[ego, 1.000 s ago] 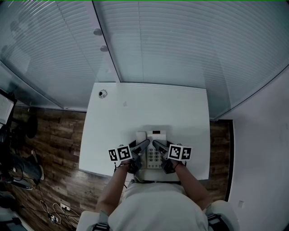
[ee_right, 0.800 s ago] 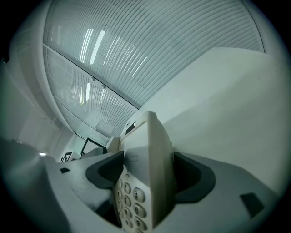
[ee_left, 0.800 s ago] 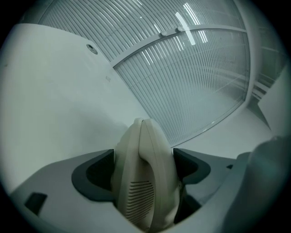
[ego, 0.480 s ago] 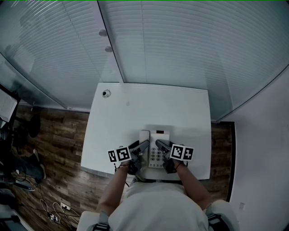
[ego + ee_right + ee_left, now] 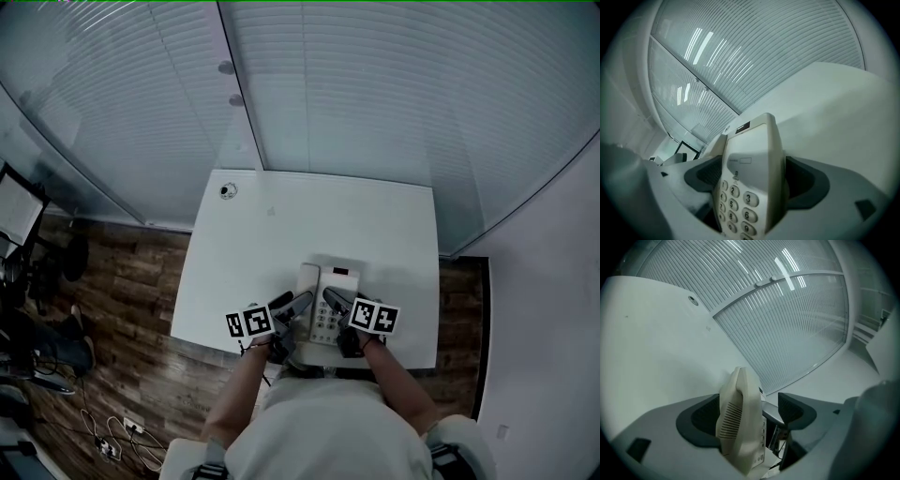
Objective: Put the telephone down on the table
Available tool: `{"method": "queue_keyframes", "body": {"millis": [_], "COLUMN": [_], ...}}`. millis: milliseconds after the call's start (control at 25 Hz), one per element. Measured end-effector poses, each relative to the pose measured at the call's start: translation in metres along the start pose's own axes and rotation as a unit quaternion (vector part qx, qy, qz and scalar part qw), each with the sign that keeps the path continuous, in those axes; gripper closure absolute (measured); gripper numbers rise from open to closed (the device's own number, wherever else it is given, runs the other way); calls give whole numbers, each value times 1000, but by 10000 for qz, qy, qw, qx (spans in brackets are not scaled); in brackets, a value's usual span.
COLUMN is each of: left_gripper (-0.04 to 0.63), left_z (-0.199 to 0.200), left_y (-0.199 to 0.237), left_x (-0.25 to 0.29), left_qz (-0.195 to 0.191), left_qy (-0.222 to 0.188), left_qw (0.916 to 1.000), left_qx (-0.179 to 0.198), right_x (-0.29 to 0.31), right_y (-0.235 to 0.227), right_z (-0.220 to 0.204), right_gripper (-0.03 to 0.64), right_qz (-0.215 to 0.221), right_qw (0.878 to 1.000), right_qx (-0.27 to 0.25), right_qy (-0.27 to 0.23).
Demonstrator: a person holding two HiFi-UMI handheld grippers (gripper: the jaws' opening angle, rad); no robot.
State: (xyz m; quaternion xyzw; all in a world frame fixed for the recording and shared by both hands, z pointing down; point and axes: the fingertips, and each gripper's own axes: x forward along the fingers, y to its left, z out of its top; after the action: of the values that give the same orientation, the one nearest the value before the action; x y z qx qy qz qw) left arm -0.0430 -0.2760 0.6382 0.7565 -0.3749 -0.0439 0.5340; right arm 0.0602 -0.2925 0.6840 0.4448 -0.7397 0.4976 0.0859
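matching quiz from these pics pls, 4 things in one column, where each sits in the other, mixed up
Things:
1 cream telephone handset
2 small round silvery cap
3 brown wood-plank floor
4 ribbed frosted glass wall

Places:
A far left corner of the white table
B beyond the table's far edge
C left side of the cream keypad base
D left of the table

Pairs: 1-C; 2-A; 3-D; 4-B

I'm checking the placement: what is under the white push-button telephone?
The white table lies under the white push-button telephone. Whether its base rests there is hidden by the telephone itself.
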Motion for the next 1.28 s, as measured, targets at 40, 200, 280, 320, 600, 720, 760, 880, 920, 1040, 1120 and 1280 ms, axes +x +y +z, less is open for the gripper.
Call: {"method": "queue_keyframes", "body": {"millis": [40, 200, 280, 320, 600, 720, 760, 880, 920, 1040, 1120, 1280], "left_gripper": [190, 190, 190, 190, 191, 192, 192, 201, 226, 386, 447, 536], "left_z": [-1, -3, -5, -5, -9, -14, -15, -19, -21, -27, -28, -27], "left_y": [-2, -10, -13, -14, -27, -32, -34, -47, -49, -52, -57, -69], "left_x": [-2, -9, -12, -14, -26, -33, -36, -41, -43, -52, -59, -73], "left_qz": [-12, -28, -13, -12, 2, 85, 97, 71, 120, 277, 290, 340], "left_qy": [-22, -139, -207, -242, -428, -571, -634, -776, -808, -937, -1060, -1256], "left_qw": [10000, 9999, 9997, 9996, 9986, 9970, 9963, 9947, 9941, 9924, 9911, 9872], "left_qx": [1, 74, 123, 132, 314, 516, 577, 678, 709, 754, 753, 924], "right_x": [-3, -12, -17, -19, -42, -56, -60, -72, -76, -85, -92, -104], "right_y": [0, 11, 13, 13, 25, 34, 38, 49, 53, 59, 66, 77], "right_z": [2, 11, 10, 8, 3, 0, -1, -4, -6, -12, -15, -21], "right_gripper": [210, 204, 204, 204, 206, 207, 209, 222, 236, 414, 470, 563], "right_qz": [-75, -47, 0, 11, 194, 411, 495, 685, 701, 615, 619, 648], "right_qw": [9999, 9979, 9979, 9979, 9963, 9951, 9946, 9930, 9925, 9913, 9901, 9881], "right_qx": [-113, -601, -610, -601, -643, -615, -616, -709, -766, -936, -1012, -1084], "right_qy": [-86, -248, -240, -250, -532, -662, -675, -656, -648, -697, -749, -872]}}
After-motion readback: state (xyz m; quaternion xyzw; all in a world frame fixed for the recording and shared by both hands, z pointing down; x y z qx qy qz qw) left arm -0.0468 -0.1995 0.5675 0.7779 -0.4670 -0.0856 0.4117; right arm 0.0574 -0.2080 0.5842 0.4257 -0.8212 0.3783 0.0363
